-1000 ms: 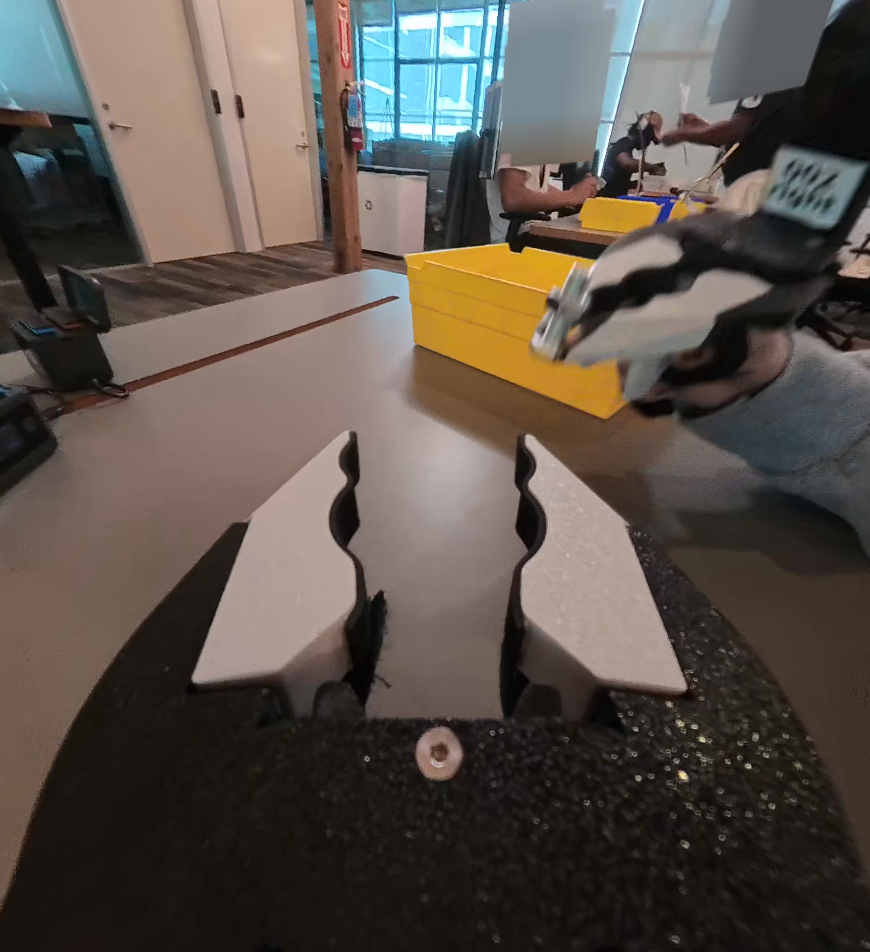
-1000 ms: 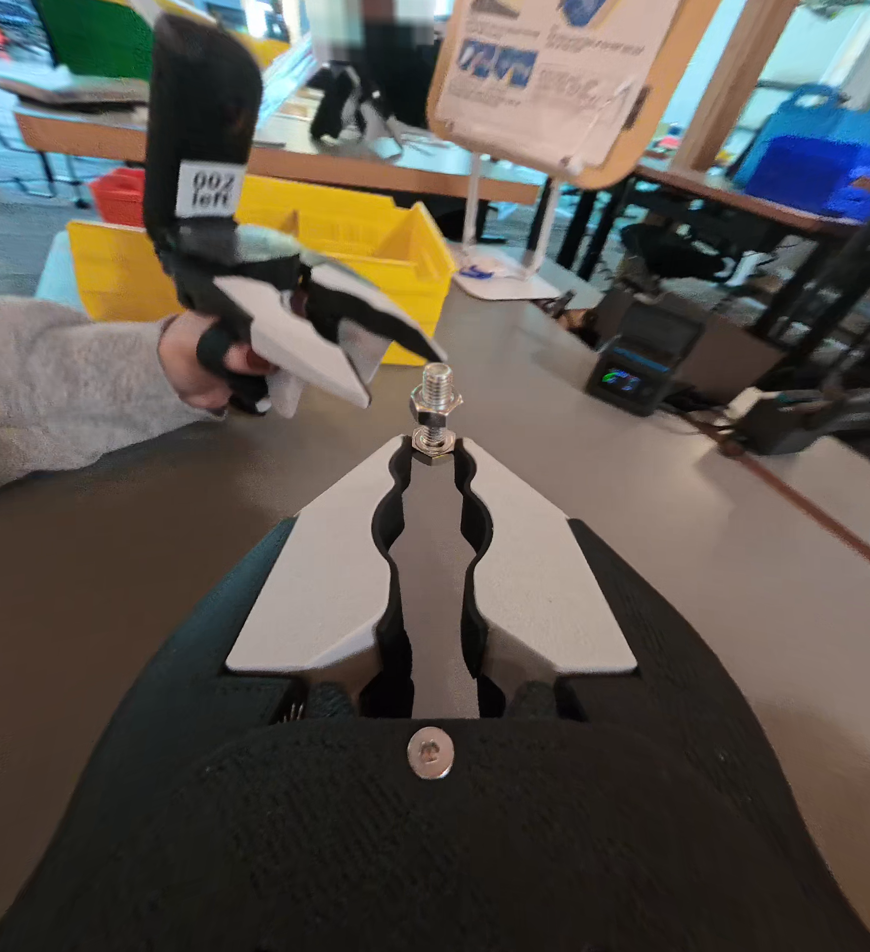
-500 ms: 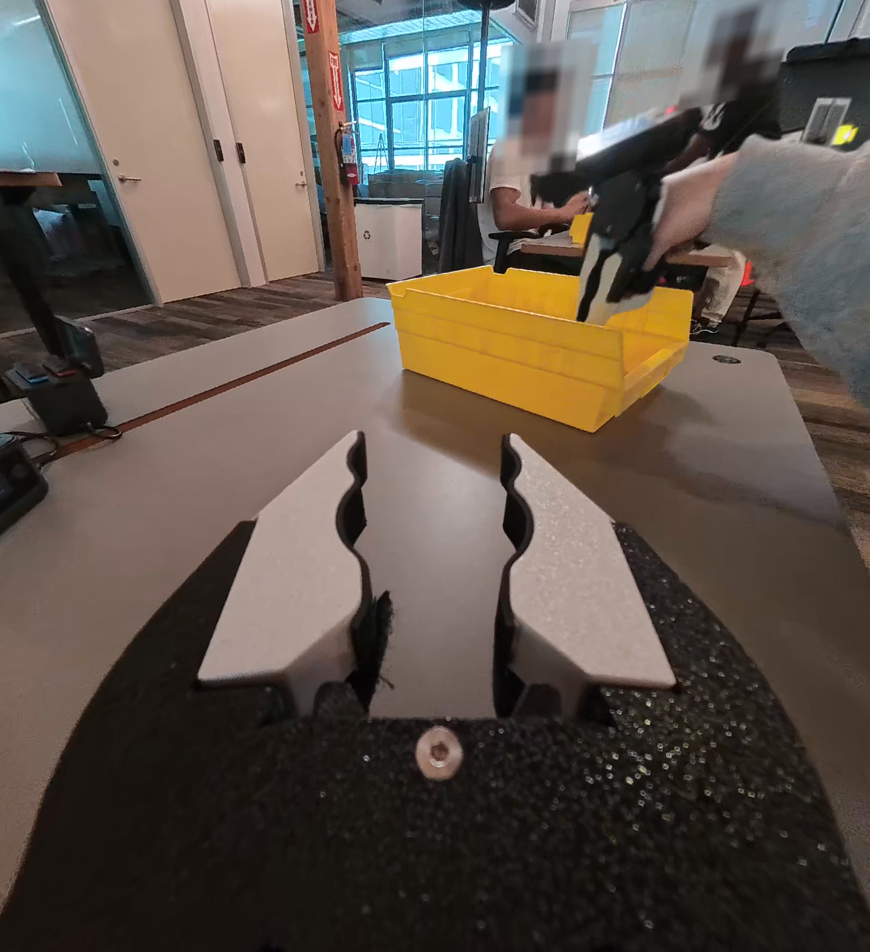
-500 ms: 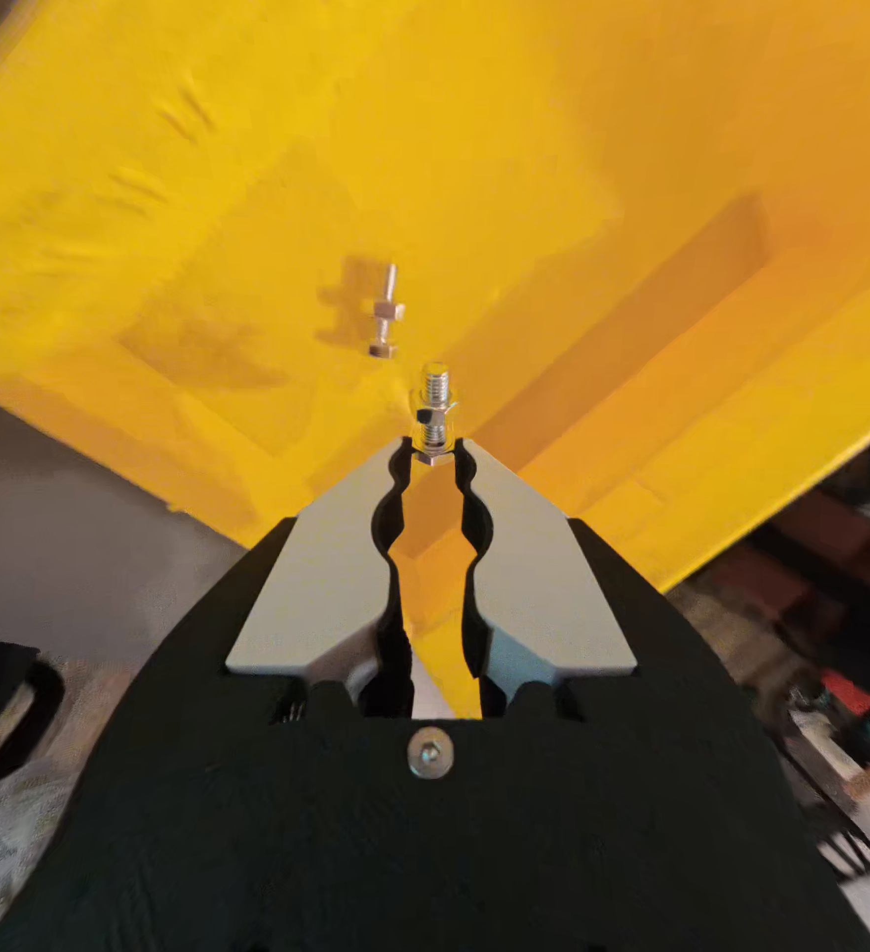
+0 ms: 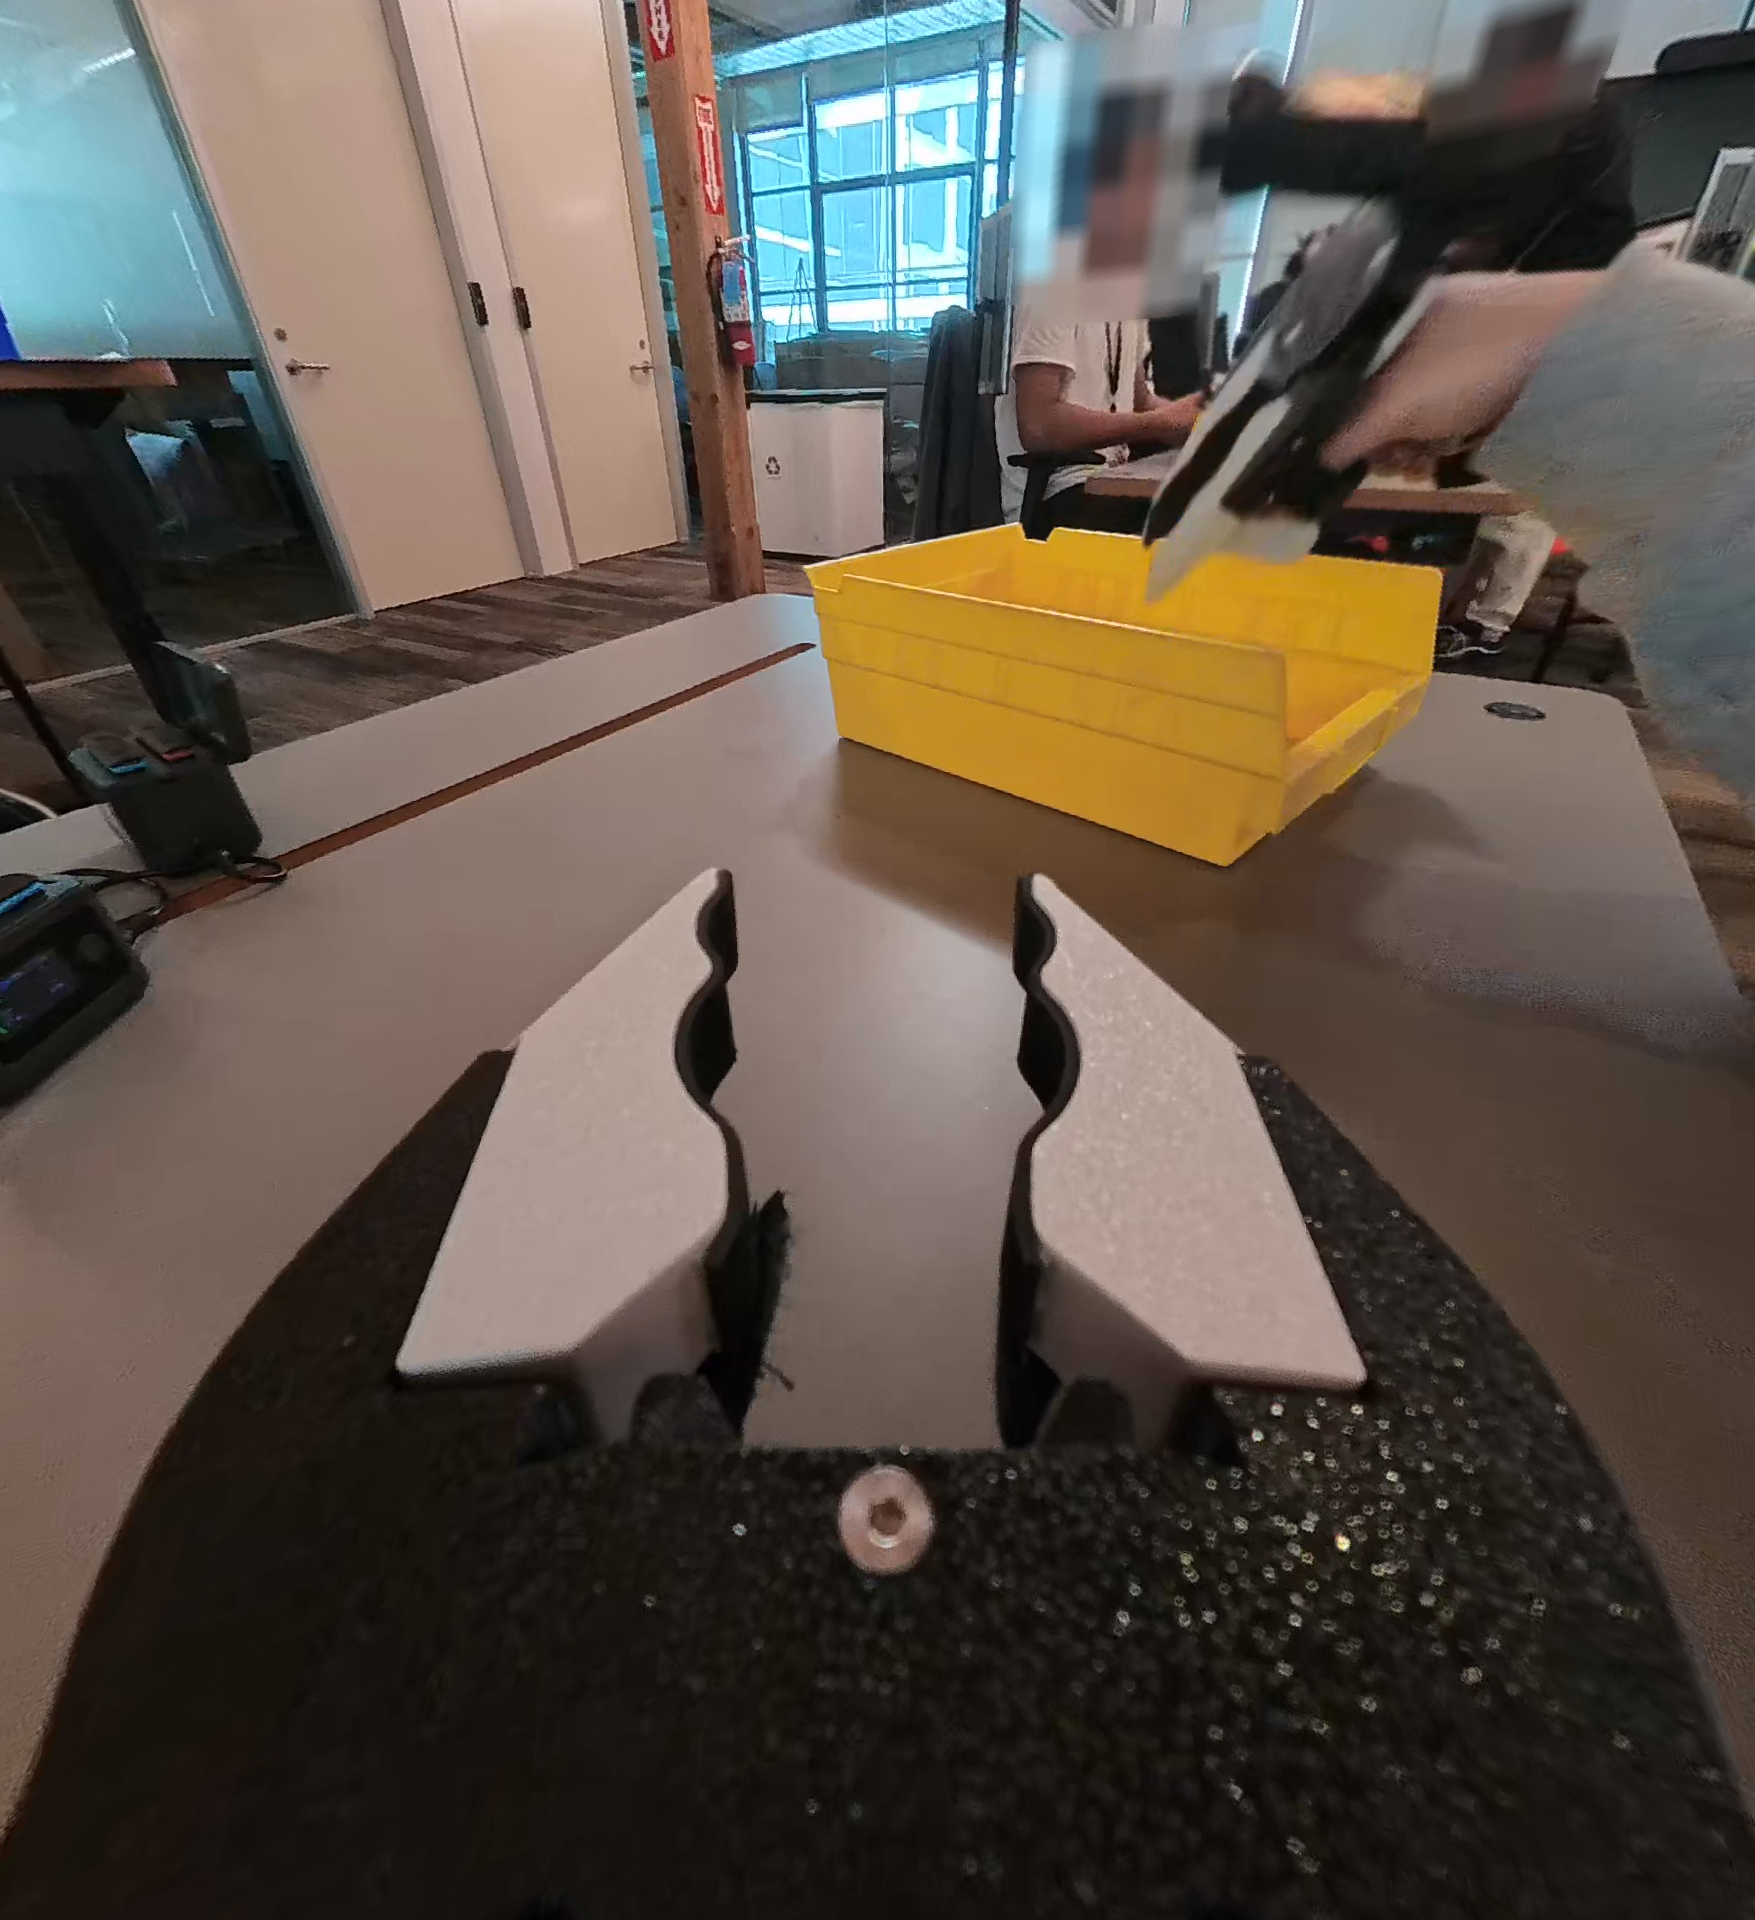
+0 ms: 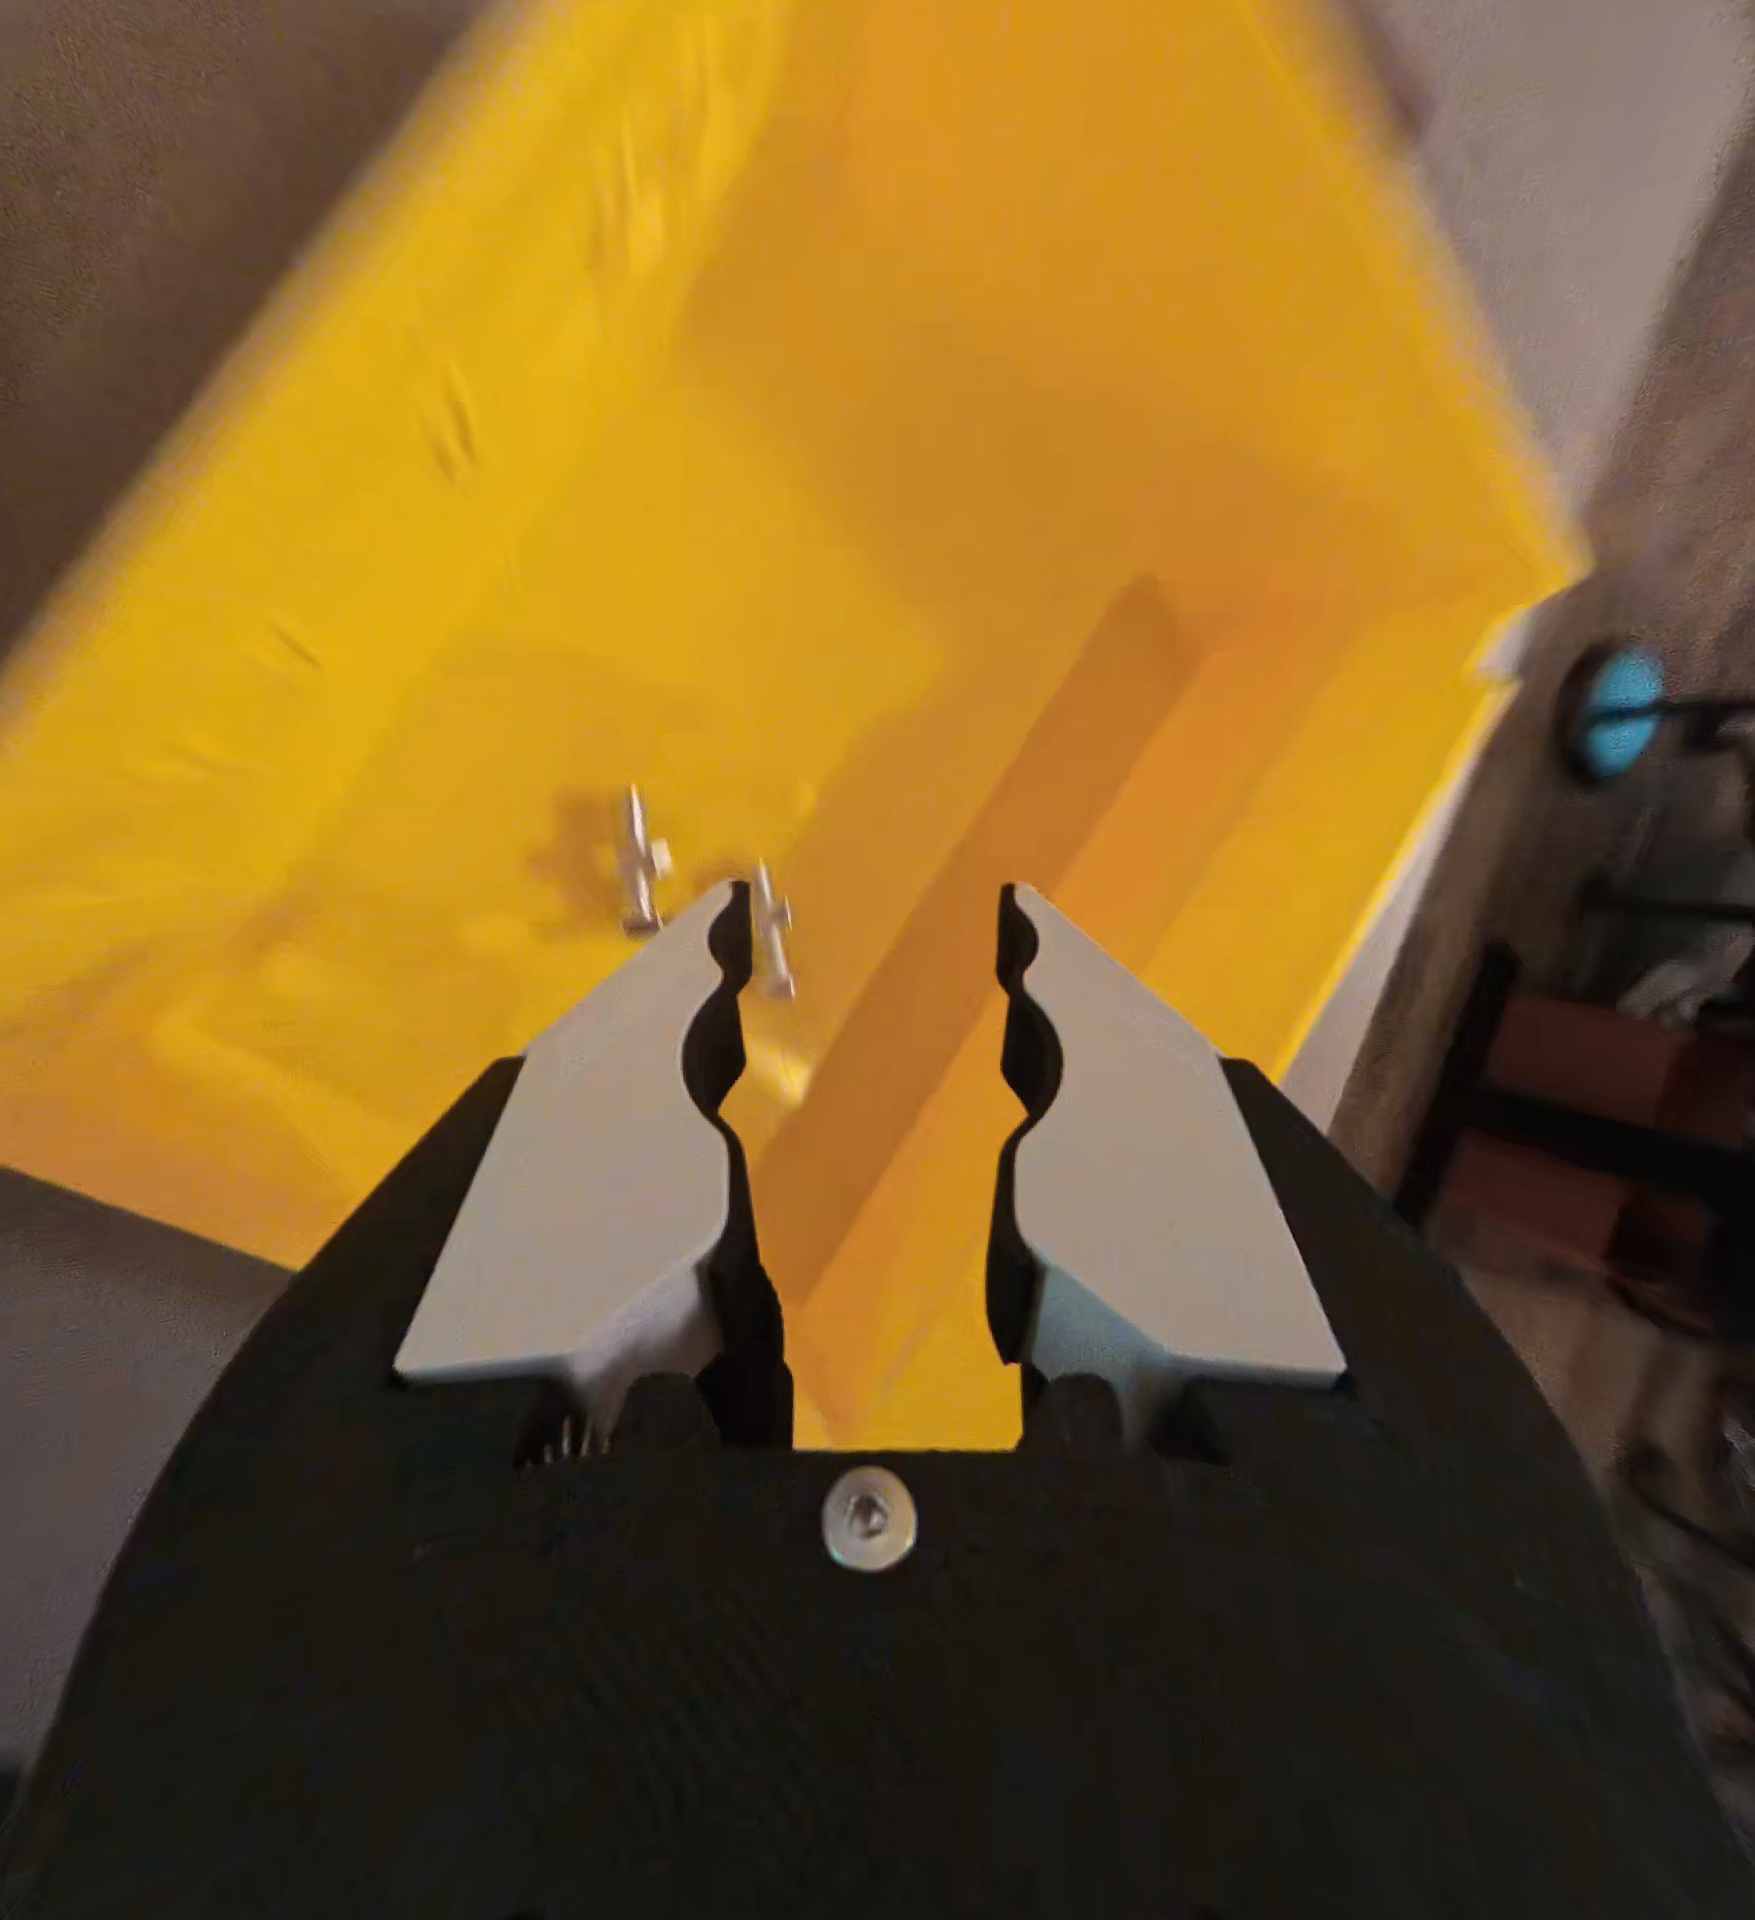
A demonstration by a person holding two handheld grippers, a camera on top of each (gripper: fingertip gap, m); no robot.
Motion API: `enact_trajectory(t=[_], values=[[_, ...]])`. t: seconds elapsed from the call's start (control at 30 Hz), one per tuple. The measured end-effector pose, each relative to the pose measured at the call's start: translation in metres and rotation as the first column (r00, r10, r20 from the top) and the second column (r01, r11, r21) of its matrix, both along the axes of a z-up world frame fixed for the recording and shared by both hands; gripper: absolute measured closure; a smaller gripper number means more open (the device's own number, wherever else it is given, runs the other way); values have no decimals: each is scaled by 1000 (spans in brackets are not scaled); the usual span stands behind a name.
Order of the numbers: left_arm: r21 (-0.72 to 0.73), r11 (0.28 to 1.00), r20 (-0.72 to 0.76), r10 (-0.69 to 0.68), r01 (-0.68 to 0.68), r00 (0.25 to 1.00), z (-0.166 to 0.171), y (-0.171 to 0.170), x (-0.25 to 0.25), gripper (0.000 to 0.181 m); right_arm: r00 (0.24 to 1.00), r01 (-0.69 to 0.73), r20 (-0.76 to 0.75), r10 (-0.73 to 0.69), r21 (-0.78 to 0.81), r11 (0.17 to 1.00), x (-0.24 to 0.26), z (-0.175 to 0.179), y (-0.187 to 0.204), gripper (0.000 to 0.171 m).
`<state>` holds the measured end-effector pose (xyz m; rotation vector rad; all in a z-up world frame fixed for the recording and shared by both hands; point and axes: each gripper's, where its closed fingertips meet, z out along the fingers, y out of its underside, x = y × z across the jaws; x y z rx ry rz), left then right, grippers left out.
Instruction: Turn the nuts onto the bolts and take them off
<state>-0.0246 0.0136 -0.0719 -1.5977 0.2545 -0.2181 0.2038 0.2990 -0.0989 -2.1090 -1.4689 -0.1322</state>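
The right gripper (image 6: 871, 894) hangs above a yellow bin (image 6: 1060, 364), fingers spread wide and holding nothing. Two blurred bolts with nuts (image 6: 644, 862) (image 6: 774, 930) sit inside the bin. The left gripper (image 5: 873, 904), also wide apart and empty, hovers over the grey table (image 5: 333, 987) short of the bin.

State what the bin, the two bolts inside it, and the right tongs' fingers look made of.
Yellow bin: looks like moulded plastic, smooth with a slight sheen and stepped ribs on its wall. Two bolts, each with a nut on: bright silvery metal, probably steel, though blurred. Right tongs' fingers: matte grey faces, likely plastic, with wavy black inner edges that may be rubber; the body is black and textured.
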Motion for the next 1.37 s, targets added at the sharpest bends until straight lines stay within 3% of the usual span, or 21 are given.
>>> enact_trajectory(t=[0.07,0.1,0.2,0.23,0.27,0.37,0.57,0.67,0.97,1.07,1.23,1.37], values=[[1,1000,3,26,-26,1000,0,1,-4,130,957,-8,-286,56,167,986,-34,55,-16,132],[-3,999,1,44,-44,999,-1,1,-7,131,891,-21,-436,125,237,971,-55,84,-34,137],[-24,992,-18,125,-125,992,-7,3,-20,136,525,-123,-753,397,394,911,-118,148,-115,151],[-29,988,-17,154,-154,988,-9,4,-24,137,425,-131,-787,448,436,890,-132,155,-137,154],[-33,983,-12,180,-180,984,-10,4,-29,139,384,-77,-798,465,474,877,-141,155,-145,157],[-48,970,12,238,-237,971,-14,5,-40,147,387,154,-778,494,583,798,-157,130,-139,165],[-52,966,-26,252,-253,967,-19,6,-39,150,390,71,-758,522,590,804,-197,52,-152,170],[-51,966,-64,249,-252,967,-21,8,-35,152,335,-2,-712,618,655,756,-199,46,-170,171],[-32,964,-105,258,-262,960,-19,6,-36,153,327,-11,-730,600,632,775,-197,42,-168,171],[33,958,-79,287,-285,955,5,-4,-40,153,338,-12,-734,590,623,782,-197,40,-165,171],[135,936,5,329,-326,944,81,-45,-51,147,337,-15,-731,593,626,780,-197,40,-167,171],[-22,854,-47,518,-520,854,100,-78,-119,140,339,-20,-728,596,628,778,-197,39,-168,171]])
